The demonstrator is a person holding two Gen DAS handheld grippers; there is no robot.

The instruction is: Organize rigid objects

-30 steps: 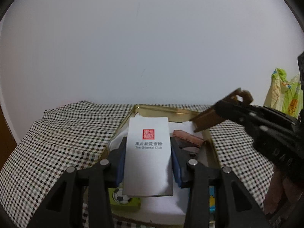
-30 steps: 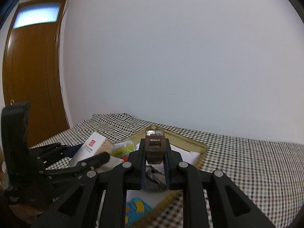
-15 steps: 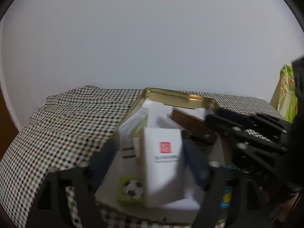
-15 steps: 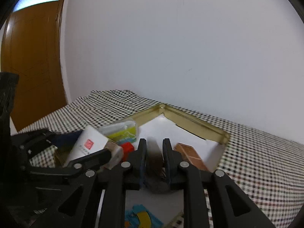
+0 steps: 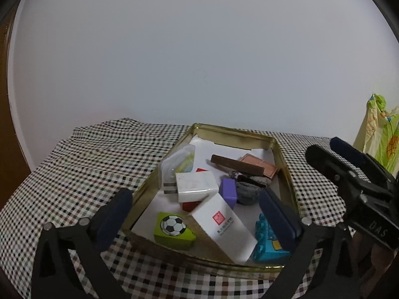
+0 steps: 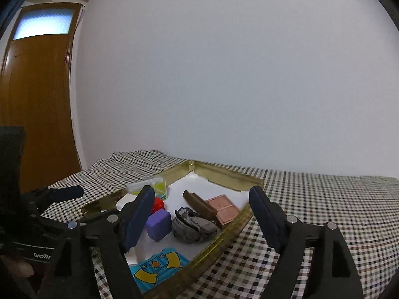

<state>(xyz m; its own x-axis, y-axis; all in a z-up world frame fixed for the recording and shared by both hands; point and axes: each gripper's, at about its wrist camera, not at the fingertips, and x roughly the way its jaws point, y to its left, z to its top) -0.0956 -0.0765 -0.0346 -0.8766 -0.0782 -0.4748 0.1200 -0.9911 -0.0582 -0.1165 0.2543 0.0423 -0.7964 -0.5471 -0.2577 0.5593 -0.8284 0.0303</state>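
From the left wrist view, the left tool [image 5: 197, 211] is seen spread wide with nothing gripped; its jaws have just been opening, and the white carton [image 5: 223, 228] lies free between and beyond them, inside the gold tin tray [image 5: 234, 134]. The carton is left tilted, its lower end propped against the tray's near rim and its upper end resting against the red block [image 5: 189, 205] and the purple block [image 5: 229, 191]. Its long axis runs from near right to far left, the red-seal face turned upward. It is judged to have been let go here simply because the tray is the collecting place. Beside it, the green football box [image 5: 173, 230] sits at the near rim, the white charger [image 5: 195, 185] lies with its prongs to the left, and the blue toy [image 5: 268, 239] is wedged in the near right corner. The brown bar [image 5: 237, 165] lies across the copper-coloured plate [image 5: 259, 165], its long axis running left to right. The right tool [image 5: 344, 157] is seen at the right edge.

From the right wrist view, the right tool [image 6: 199, 206] is held wide apart and empty, its jaws having just been opening. The brown bar [image 6: 199, 205] is seen ahead in the tray [image 6: 224, 174], leaning on the copper plate [image 6: 223, 210], pointing from far left to near right. The grey cloth [image 6: 192, 226] is bunched just in front. The checked tablecloth [image 6: 324, 199] covers the table.
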